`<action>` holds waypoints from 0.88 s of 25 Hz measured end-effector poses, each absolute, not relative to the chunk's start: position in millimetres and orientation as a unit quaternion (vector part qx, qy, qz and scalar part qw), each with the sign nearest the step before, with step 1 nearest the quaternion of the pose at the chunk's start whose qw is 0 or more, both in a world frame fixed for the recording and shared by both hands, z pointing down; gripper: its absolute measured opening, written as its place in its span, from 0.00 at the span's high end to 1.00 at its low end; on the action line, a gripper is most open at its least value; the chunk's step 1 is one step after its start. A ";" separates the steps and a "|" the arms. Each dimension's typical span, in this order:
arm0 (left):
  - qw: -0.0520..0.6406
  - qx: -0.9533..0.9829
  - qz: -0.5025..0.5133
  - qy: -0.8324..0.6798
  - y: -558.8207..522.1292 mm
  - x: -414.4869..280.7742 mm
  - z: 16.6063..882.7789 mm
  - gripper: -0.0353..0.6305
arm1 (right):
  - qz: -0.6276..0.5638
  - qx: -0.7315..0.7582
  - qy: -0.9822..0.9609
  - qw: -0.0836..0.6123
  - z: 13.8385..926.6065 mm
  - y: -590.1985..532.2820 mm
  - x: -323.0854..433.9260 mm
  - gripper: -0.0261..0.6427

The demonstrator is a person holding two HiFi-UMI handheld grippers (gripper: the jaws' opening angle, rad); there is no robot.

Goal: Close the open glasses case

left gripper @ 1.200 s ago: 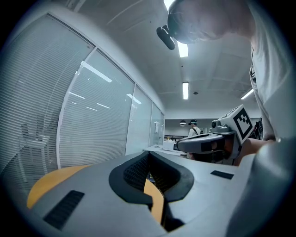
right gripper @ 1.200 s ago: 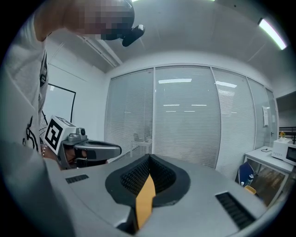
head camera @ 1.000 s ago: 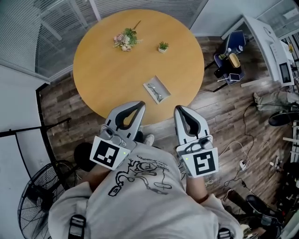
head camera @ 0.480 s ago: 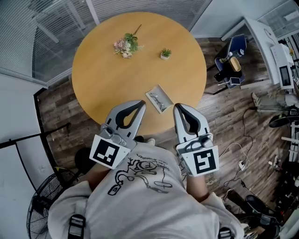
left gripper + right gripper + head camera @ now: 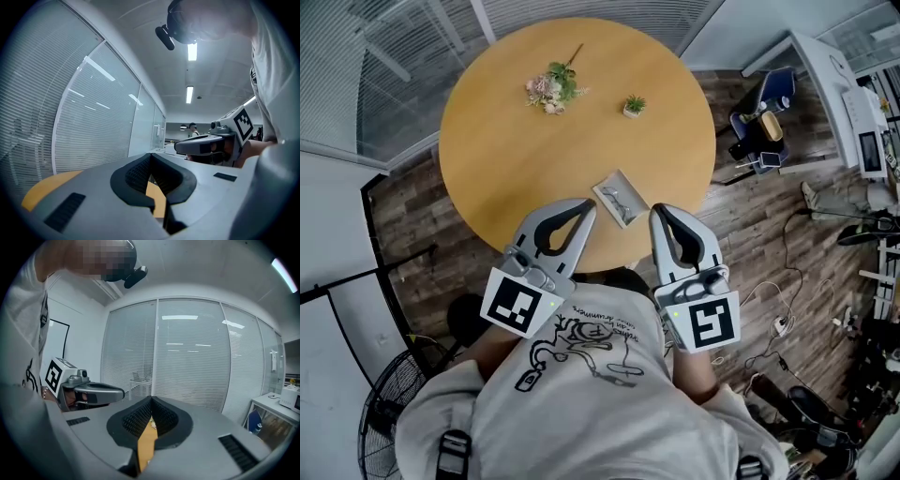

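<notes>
The open glasses case (image 5: 621, 199) lies near the front edge of the round wooden table (image 5: 506, 159), with a pair of glasses inside it. In the head view my left gripper (image 5: 587, 207) is held just left of the case and my right gripper (image 5: 659, 214) just right of it, both short of it and over the table's near edge. Each gripper is shut with nothing between its jaws. In the left gripper view (image 5: 150, 155) and the right gripper view (image 5: 151, 400) the jaw tips meet, and only a sliver of tabletop shows between them.
A small bunch of flowers (image 5: 551, 86) and a tiny potted plant (image 5: 633, 105) sit at the table's far side. A standing fan (image 5: 380, 412) is on the floor at the lower left. A chair with bags (image 5: 761, 122) and cables (image 5: 778, 323) are to the right.
The table and the case have drawn slightly nearer to the grippers in the head view. Both grippers keep their pose and stay shut.
</notes>
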State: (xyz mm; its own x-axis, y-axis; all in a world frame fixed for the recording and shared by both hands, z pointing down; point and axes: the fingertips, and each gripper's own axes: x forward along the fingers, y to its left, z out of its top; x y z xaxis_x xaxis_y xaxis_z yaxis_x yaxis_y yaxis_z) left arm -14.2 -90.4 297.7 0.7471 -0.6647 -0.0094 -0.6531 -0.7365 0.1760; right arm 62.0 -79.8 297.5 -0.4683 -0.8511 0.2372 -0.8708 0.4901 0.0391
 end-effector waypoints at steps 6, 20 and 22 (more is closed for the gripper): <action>0.077 0.930 -0.030 -0.357 -90.9 -10.7 303.2 0.92 | 0.045 0.490 -0.863 0.116 303.6 -76.0 62.5 0.95; 0.047 0.940 0.035 -0.336 -85.7 19.0 369.1 0.92 | 0.047 0.484 -0.862 0.144 344.9 -72.8 85.3 0.94; 0.067 0.936 0.052 -0.341 -84.0 20.5 385.4 0.92 | 0.048 0.484 -0.861 0.149 351.4 -73.2 88.8 0.93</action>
State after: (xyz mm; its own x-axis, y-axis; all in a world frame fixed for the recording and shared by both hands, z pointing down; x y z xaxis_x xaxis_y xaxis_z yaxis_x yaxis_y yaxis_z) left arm 20.5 -84.0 385.4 0.7616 -0.6321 0.1428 -0.6460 -0.7579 0.0906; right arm 88.8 -73.2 351.4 -0.4870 -0.8189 0.3037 -0.8477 0.5269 0.0613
